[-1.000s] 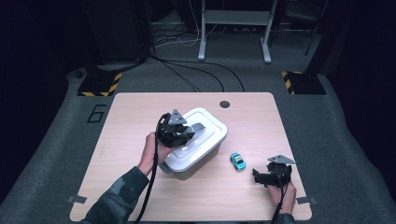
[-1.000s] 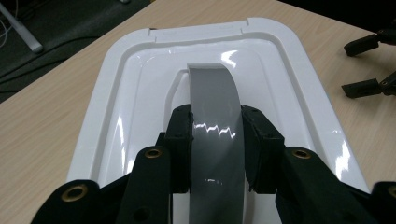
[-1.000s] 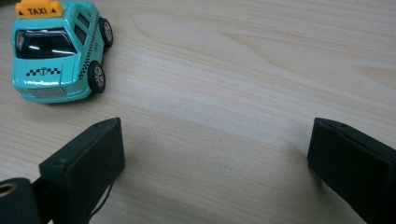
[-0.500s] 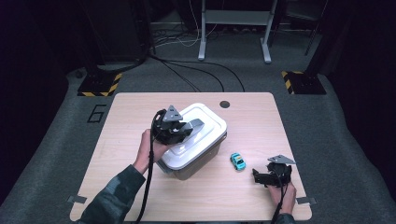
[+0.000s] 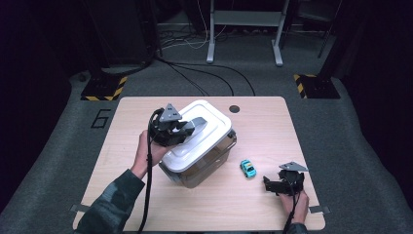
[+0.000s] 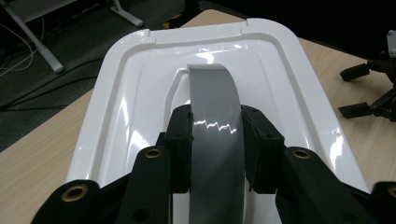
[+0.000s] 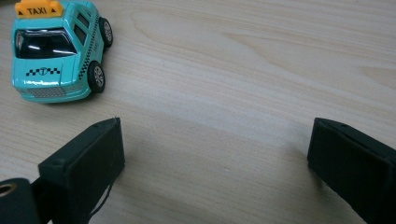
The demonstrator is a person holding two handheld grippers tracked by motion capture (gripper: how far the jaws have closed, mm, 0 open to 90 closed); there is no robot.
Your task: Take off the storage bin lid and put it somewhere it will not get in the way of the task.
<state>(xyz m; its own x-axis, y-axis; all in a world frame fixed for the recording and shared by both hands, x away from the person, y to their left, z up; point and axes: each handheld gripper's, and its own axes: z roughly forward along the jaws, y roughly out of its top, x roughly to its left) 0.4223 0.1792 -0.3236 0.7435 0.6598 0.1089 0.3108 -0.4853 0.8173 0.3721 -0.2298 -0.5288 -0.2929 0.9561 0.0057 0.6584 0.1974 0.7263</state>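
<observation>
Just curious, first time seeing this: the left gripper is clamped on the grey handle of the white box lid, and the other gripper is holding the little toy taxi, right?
Not quite. The right gripper holds nothing: the right gripper view shows its jaws open over bare table, with the toy taxi standing apart. The left gripper does clamp the grey handle.

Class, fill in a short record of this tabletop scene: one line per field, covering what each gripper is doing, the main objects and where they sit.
Surface: light wooden table
Container: clear plastic box under a white lid, tilted
Handle: grey strap handle on the lid
Left gripper: shut on the grey handle
Right gripper: open, jaws wide, low over bare wood
Toy: small turquoise taxi car, between box and right gripper, apart from both
</observation>
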